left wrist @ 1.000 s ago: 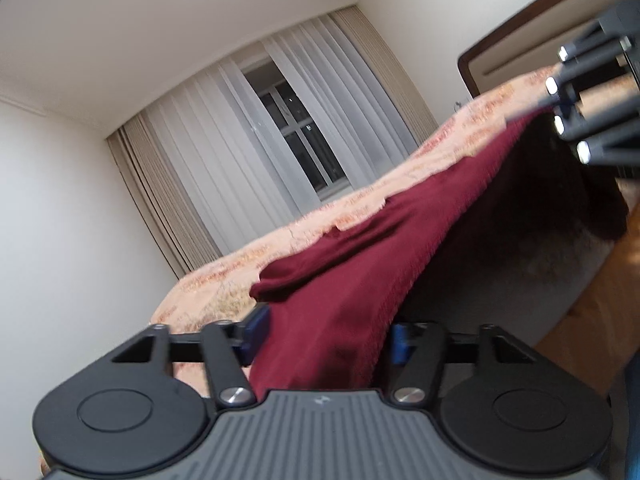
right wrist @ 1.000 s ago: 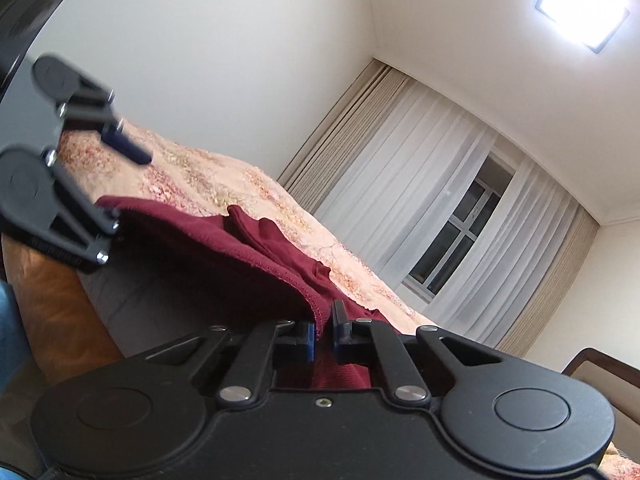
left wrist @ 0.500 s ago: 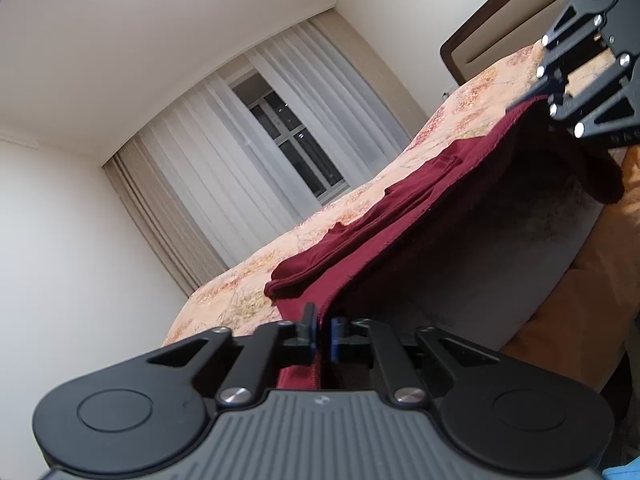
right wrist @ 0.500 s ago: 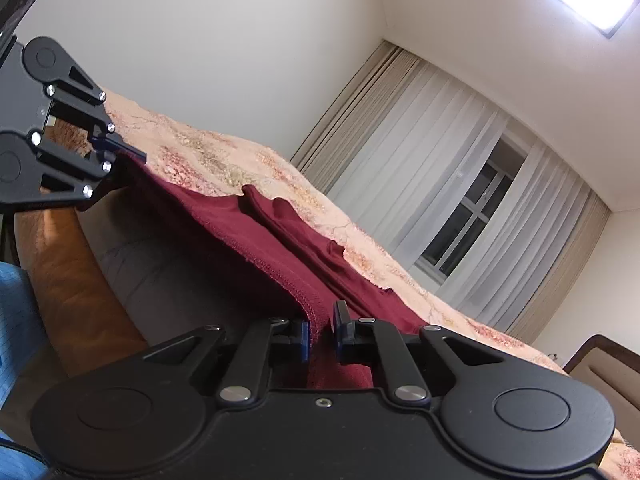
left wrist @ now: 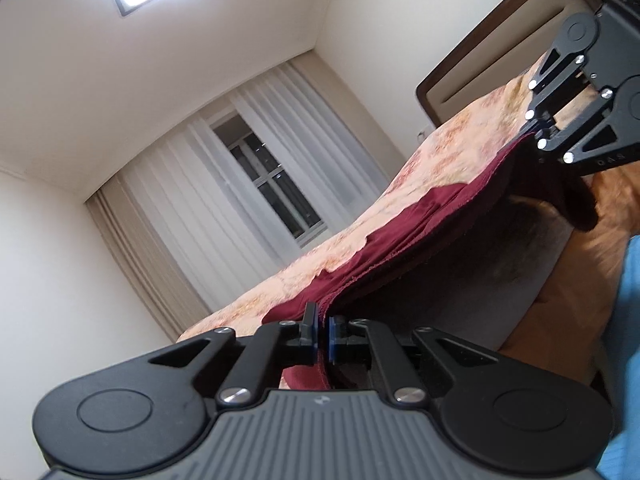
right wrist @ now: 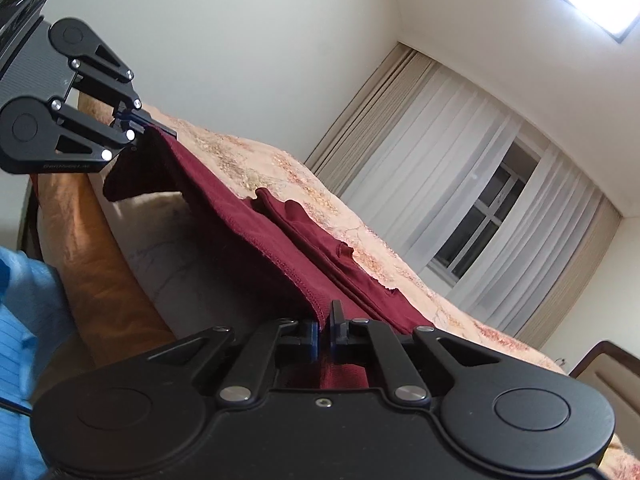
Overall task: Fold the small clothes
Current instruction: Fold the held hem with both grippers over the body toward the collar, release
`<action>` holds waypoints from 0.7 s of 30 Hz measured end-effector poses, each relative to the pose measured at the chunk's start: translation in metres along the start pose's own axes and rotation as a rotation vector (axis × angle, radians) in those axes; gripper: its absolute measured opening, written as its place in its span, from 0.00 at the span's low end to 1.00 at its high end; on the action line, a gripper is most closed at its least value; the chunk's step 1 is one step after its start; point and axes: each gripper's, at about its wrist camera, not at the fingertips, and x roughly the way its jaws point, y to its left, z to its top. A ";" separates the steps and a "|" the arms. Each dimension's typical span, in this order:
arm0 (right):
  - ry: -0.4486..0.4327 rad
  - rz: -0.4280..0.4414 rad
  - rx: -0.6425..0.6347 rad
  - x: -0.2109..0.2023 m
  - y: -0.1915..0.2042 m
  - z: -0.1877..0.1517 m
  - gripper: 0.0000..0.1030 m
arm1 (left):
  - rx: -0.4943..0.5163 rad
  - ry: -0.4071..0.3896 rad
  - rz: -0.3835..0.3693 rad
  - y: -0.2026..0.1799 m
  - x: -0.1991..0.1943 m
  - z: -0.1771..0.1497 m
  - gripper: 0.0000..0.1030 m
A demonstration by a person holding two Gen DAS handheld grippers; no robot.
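A dark red garment [left wrist: 404, 248] is held stretched between the two grippers along the near edge of a bed covered with a floral bedspread [left wrist: 460, 148]. The left gripper [left wrist: 322, 338] is closed tightly on one end of the garment's hem, with the cloth pinched between its blue-padded fingers [left wrist: 312, 336]; in the right wrist view the same gripper [right wrist: 134, 122] is seen clamped on the cloth near the bed's edge. The right gripper [right wrist: 324, 332] is likewise closed on the other end of the hem, and in the left wrist view it [left wrist: 538, 130] is seen gripping the cloth at the upper right. The lifted edge is pulled taut, while the rest of the garment is spread in folds on the bedspread. Below the lifted cloth, a pale mattress side [right wrist: 172, 248] is visible. White curtains [left wrist: 224, 184] are hung over a window [left wrist: 276, 188] beyond the bed, and a dark headboard [left wrist: 492, 48] is seen at its far end.
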 end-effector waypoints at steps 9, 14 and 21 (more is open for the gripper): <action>0.053 0.253 0.166 -0.057 -0.036 0.023 0.04 | -0.007 -0.016 -0.207 0.036 -0.059 0.022 0.04; 0.065 0.337 0.247 -0.068 -0.053 0.031 0.04 | -0.089 0.014 -0.273 0.055 -0.057 0.029 0.04; 0.013 0.378 0.413 -0.038 -0.087 0.034 0.05 | -0.259 0.047 -0.320 0.091 -0.009 0.045 0.04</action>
